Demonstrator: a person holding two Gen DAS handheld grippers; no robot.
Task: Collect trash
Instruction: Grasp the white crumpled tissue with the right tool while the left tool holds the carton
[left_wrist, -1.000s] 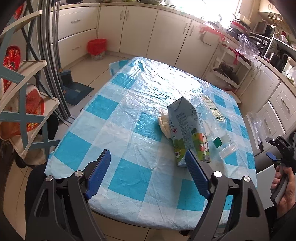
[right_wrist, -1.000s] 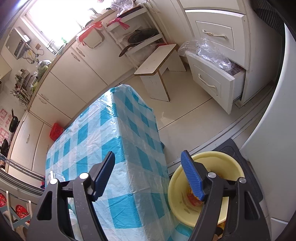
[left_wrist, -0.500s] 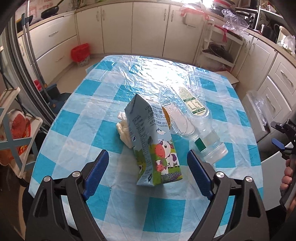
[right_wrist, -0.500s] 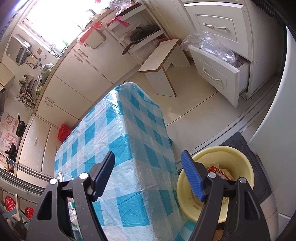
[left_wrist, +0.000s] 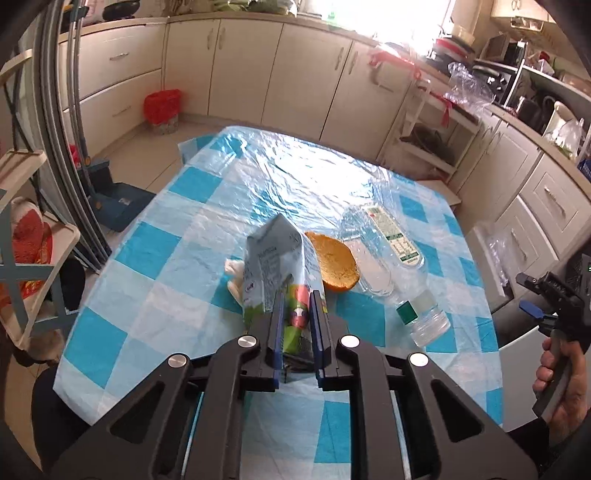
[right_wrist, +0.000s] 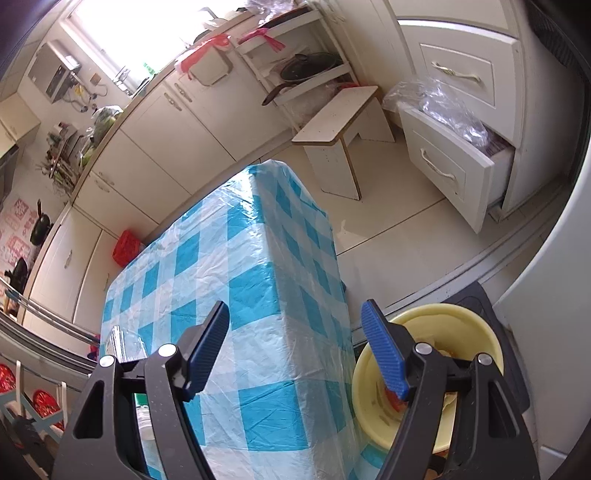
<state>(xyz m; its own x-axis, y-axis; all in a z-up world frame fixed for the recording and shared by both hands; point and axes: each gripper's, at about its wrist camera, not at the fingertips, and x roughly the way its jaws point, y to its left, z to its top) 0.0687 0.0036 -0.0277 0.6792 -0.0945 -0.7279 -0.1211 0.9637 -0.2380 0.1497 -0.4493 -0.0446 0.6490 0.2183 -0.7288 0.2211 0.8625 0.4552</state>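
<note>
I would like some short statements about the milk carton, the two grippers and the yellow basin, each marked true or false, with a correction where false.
1. The left gripper has its jaws closing on the pale blue milk carton with a cow picture. True.
2. The right gripper holds the clear plastic bottle. False: its jaws are open and empty.
3. The round yellow plastic basin sits on the table. False: it is on the floor beside the checked table.
4. An orange peel lies beside the carton. True.
</note>
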